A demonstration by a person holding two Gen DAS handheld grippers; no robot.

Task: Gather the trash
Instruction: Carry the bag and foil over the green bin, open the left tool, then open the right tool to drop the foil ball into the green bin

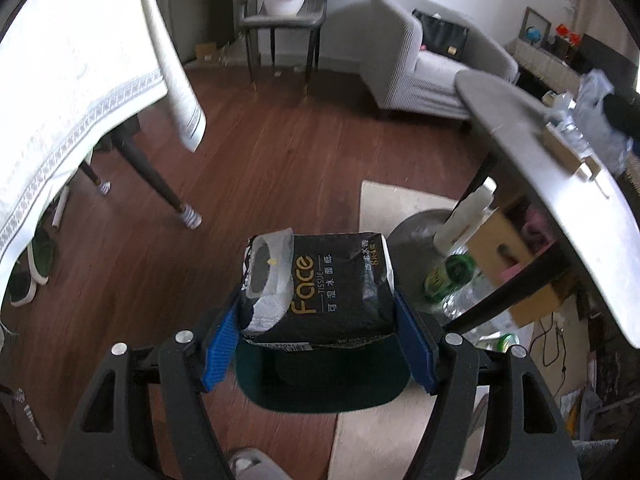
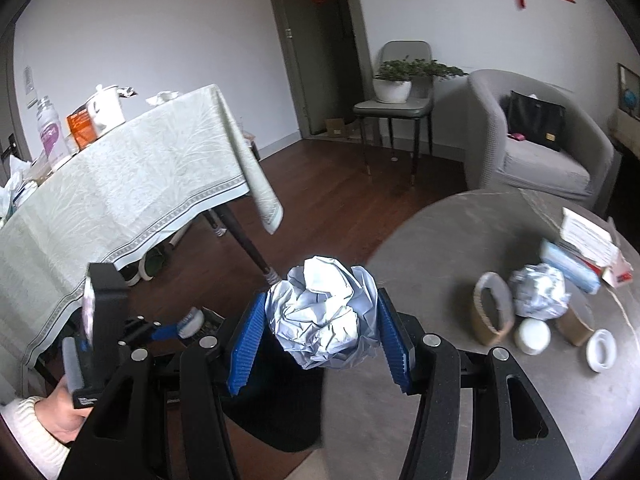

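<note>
My left gripper (image 1: 320, 320) is shut on a black "Face" tissue pack (image 1: 320, 288), its blue pads pressing both sides, held above a dark green bin (image 1: 320, 384) on the floor. My right gripper (image 2: 322, 320) is shut on a crumpled ball of pale blue-white paper (image 2: 324, 316), held near the edge of the round grey table (image 2: 440, 240), with the bin's dark opening (image 2: 280, 400) below it. The left gripper (image 2: 100, 328) also shows at the left of the right wrist view. Another crumpled foil-like ball (image 2: 540, 290) lies on the table.
On the round table are cardboard rings (image 2: 492, 314), a white lid (image 2: 532, 334), a tape roll (image 2: 600, 350) and boxes (image 2: 588, 240). A table with a pale cloth (image 2: 120, 184) stands left. An armchair (image 2: 540, 140) and a chair with a plant (image 2: 396, 92) stand behind. Bottles and a cardboard box (image 1: 512, 264) sit under the round table.
</note>
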